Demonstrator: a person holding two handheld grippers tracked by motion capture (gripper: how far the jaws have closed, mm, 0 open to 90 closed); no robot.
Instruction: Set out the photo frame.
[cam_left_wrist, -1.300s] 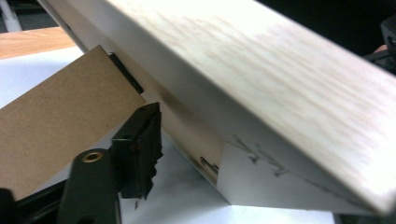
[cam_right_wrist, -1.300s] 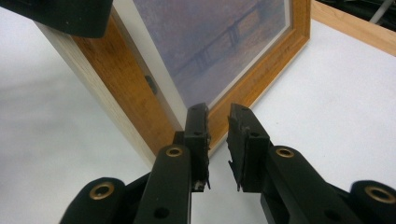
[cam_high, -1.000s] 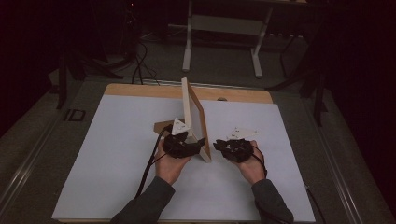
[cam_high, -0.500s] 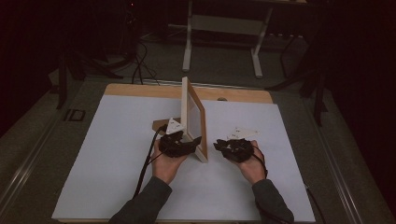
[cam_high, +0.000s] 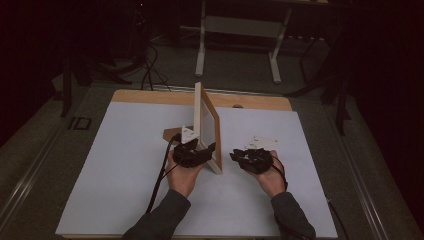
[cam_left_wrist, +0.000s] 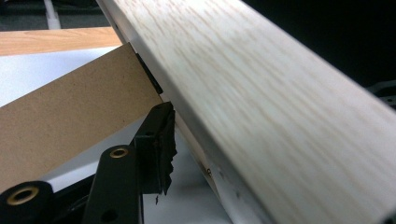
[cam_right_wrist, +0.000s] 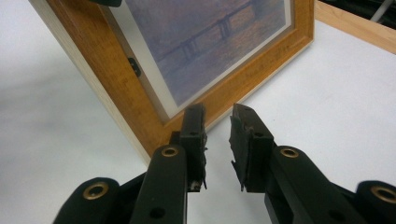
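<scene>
two grippers at work, one per hand. left gripper (cam_high: 202, 150) sits at the near lower edge of the picture frame (cam_high: 210, 125), its jaws set across the frame's edge; they have just been closing, with the pale wood edge (cam_left_wrist: 261, 116) between them. in the left gripper view one black jaw rises beside that edge, its pad close against it; whether the pads press on the wood cannot be told. a brown cardboard back stand (cam_left_wrist: 70, 116) slants off behind the frame on that side.

right gripper (cam_high: 239, 156) hangs just right of the frame, apart from it, jaws a little apart and nothing between them. in the right gripper view its tips (cam_right_wrist: 218, 122) point at the frame's lower corner, close to the orange-brown moulding (cam_right_wrist: 116, 93) but not touching. print behind the glass shows a bridge in purple-grey tones.

frame stands upright on its bottom edge, slightly tilted, near the middle of the white table sheet (cam_high: 115, 160), edge-on toward the person. wooden table edge (cam_high: 150, 96) runs along the far side. dark floor and a white stand (cam_high: 240, 30) beyond.
</scene>
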